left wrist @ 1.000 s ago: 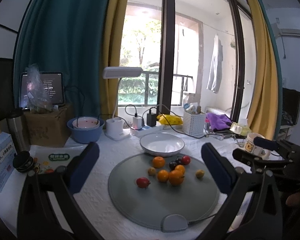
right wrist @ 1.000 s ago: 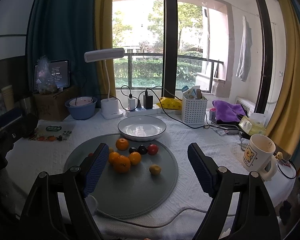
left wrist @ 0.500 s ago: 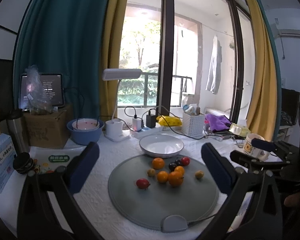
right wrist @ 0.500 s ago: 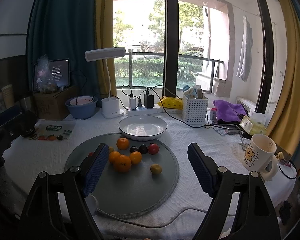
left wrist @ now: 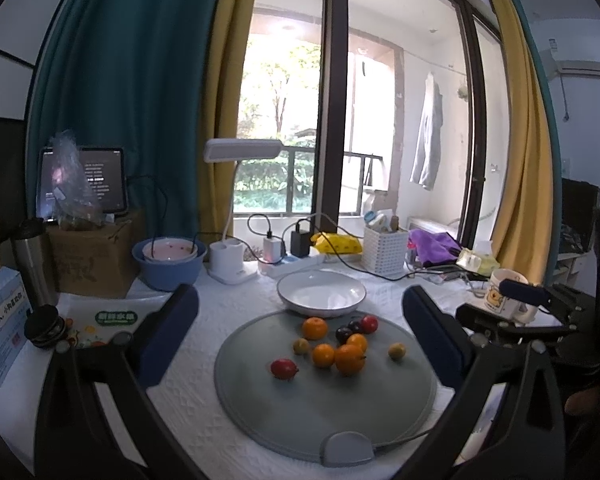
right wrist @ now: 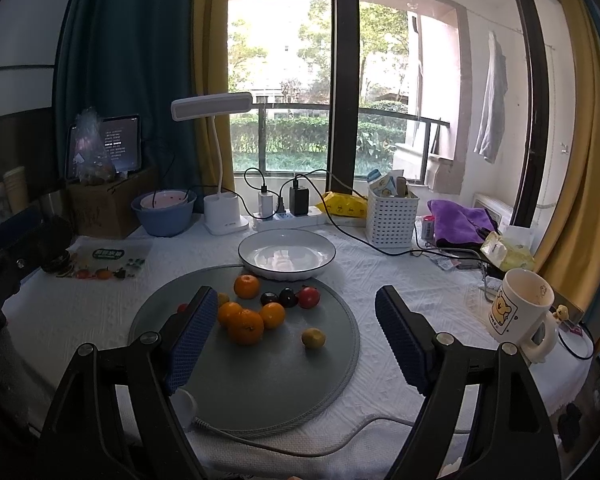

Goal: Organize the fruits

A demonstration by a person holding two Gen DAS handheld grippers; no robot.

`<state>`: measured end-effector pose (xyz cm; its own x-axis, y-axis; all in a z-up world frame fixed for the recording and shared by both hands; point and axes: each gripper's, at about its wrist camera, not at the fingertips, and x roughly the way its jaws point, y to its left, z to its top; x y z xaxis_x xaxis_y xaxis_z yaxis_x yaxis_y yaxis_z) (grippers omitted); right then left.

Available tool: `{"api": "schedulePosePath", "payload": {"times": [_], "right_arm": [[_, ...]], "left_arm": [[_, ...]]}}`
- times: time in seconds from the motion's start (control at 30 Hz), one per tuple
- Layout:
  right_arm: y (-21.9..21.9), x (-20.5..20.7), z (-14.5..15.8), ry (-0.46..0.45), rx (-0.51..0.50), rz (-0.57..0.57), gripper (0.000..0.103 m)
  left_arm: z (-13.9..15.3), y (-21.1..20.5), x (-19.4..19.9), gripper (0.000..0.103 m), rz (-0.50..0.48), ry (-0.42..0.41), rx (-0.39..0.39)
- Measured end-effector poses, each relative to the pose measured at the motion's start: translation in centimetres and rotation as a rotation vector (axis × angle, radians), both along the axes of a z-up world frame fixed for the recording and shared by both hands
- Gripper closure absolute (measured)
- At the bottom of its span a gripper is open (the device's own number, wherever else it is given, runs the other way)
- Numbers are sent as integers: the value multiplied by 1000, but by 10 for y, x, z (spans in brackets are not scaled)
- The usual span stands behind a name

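Observation:
Several small fruits lie on a round grey mat (left wrist: 324,412) (right wrist: 260,384): oranges (left wrist: 349,358) (right wrist: 245,326), a red fruit (left wrist: 283,368), two dark plums (right wrist: 279,297), a red apple (right wrist: 309,297) and a small yellow fruit (left wrist: 396,351) (right wrist: 313,337). An empty white plate (left wrist: 321,293) (right wrist: 287,254) stands at the mat's far edge. My left gripper (left wrist: 300,324) is open, held above the mat's near side. My right gripper (right wrist: 294,322) is open, also short of the fruits. Both are empty.
A cartoon mug (right wrist: 518,312) stands at the right. At the back are a blue bowl (left wrist: 168,268), a desk lamp (left wrist: 230,264), a power strip (right wrist: 288,216) with cables, a white basket (right wrist: 392,220) and a cardboard box (left wrist: 92,256). A cable (right wrist: 300,446) runs along the near edge.
Both views have shifted slightly; the fruits, plate and mat have not moved. Both grippers stay open.

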<state>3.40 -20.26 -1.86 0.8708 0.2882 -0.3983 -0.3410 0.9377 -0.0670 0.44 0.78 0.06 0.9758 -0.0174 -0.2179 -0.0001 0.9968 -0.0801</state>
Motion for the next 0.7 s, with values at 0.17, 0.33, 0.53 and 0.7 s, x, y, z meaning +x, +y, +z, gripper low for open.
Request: {"api": "schedulePosePath", "payload": {"times": [0.17,0.33,0.53,0.7], "right_arm": [[0,0,0,1,-1,0,20],[-1,-1,0,-1,0,0,20],[-1,-1,0,-1,1,0,20],[-1,-1,0,2,0,-1,20]], "left_arm": [[0,0,0,0,-1,0,-2],[0,0,-1,0,1,-6,-1],[0,0,-1,0,-2,-4,-2],[0,0,-1,0,-6,1,-2]]}}
